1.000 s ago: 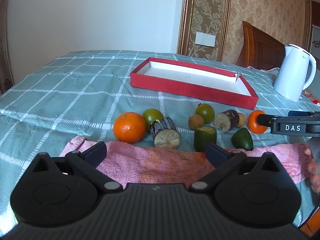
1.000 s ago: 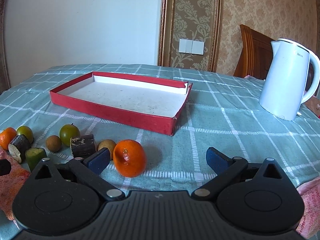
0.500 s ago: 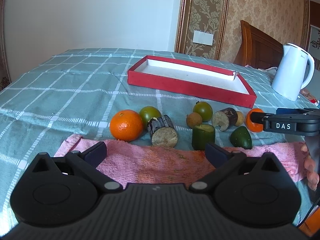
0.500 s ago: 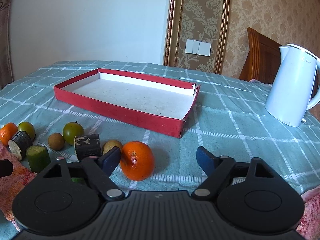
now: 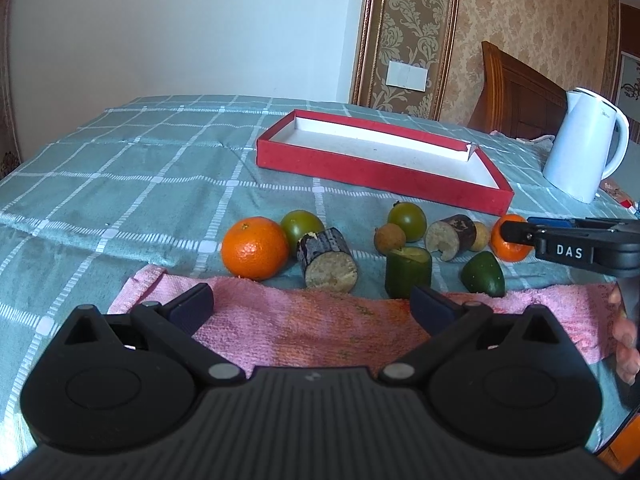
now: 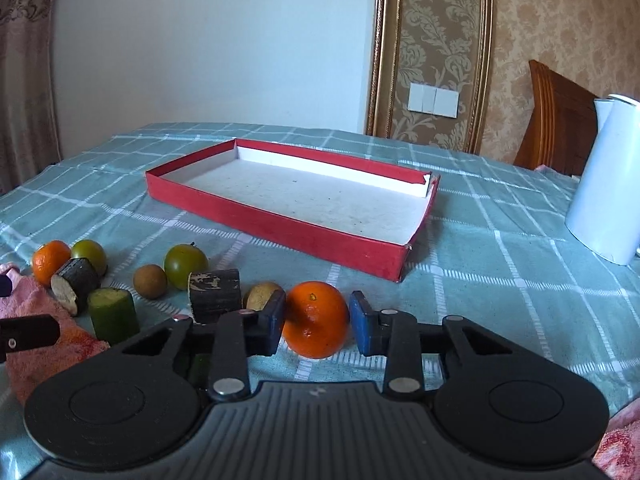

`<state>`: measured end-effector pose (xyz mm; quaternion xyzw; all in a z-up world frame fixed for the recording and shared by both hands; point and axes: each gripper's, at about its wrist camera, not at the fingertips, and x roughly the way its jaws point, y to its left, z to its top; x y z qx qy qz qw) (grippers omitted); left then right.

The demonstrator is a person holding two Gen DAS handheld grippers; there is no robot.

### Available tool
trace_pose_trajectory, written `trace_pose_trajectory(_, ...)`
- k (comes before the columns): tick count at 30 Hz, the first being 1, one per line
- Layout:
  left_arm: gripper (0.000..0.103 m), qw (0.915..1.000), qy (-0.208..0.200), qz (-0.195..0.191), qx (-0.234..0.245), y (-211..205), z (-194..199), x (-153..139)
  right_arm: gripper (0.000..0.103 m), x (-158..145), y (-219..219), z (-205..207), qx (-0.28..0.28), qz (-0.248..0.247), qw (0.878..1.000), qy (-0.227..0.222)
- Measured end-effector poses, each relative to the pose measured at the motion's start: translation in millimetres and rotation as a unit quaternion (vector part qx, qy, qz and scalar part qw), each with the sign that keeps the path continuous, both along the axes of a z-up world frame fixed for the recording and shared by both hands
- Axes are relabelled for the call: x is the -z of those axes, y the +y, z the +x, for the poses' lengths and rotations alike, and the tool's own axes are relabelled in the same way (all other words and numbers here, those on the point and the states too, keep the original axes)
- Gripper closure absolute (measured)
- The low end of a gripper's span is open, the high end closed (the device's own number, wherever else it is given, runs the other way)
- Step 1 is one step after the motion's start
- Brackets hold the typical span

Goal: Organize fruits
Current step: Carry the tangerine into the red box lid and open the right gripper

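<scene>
A row of fruit lies on the checked cloth in front of an empty red tray (image 5: 384, 170) (image 6: 280, 224). In the right wrist view my right gripper (image 6: 317, 320) has its blue pads on both sides of an orange (image 6: 317, 319), close to it; firm contact is unclear. The same orange (image 5: 508, 240) shows in the left wrist view behind the right gripper's finger. My left gripper (image 5: 312, 306) is open and empty above a pink towel (image 5: 320, 328). Ahead of it lie another orange (image 5: 254, 248), a dark cane piece (image 5: 328, 260) and a green cane piece (image 5: 408, 272).
A white kettle (image 5: 584, 144) (image 6: 608, 184) stands at the right. Green round fruits (image 5: 302, 226) (image 5: 407, 216), a small brown fruit (image 5: 389, 237), a second dark cane piece (image 5: 452, 232) and a green wedge (image 5: 483, 274) lie in the row. A wooden chair (image 5: 516, 92) stands behind the table.
My right gripper has moved left and narrowed from wide open until its pads flank the orange. My left gripper has stayed open and shifted only slightly.
</scene>
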<state>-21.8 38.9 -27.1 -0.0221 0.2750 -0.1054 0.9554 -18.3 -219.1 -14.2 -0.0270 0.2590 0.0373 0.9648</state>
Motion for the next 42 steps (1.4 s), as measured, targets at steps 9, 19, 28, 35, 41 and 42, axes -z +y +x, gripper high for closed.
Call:
trace_pose_trajectory(9, 0.000, 1.0000, -0.002, -0.004, 0.001, 3.1, 1.2, -0.3, 0.070, -18.1, -14.0, -6.8, 0.006, 0.026, 0.999, -0.025)
trace_pose_trajectory(19, 0.000, 1.0000, 0.002, -0.005, -0.004, 9.4, 2.4, 2.5, 0.070, -47.9, -15.8, 40.2, 0.033, -0.006, 0.997, -0.076)
trace_pose_trajectory(28, 0.000, 1.0000, 0.005, -0.006, -0.005, 14.8, 6.0, 4.7, 0.070, -26.8, -22.8, 117.8, 0.075, -0.024, 0.997, -0.026)
trace_pose_trajectory(35, 0.000, 1.0000, 0.006, -0.002, -0.003, 16.0, 9.2, 8.2, 0.070, -7.1, -22.7, 138.2, 0.077, -0.035, 0.996, 0.012)
trace_pose_trajectory(41, 0.000, 1.0000, 0.006, -0.003, -0.003, 15.4, 8.3, 8.3, 0.069, -9.4, -19.3, 137.8, 0.070, -0.041, 0.996, 0.026)
trace_pose_trajectory(42, 0.000, 1.0000, 0.006, -0.003, -0.003, 15.7, 8.0, 8.4, 0.069, -10.1, -20.1, 137.4, 0.071, -0.037, 0.996, 0.027)
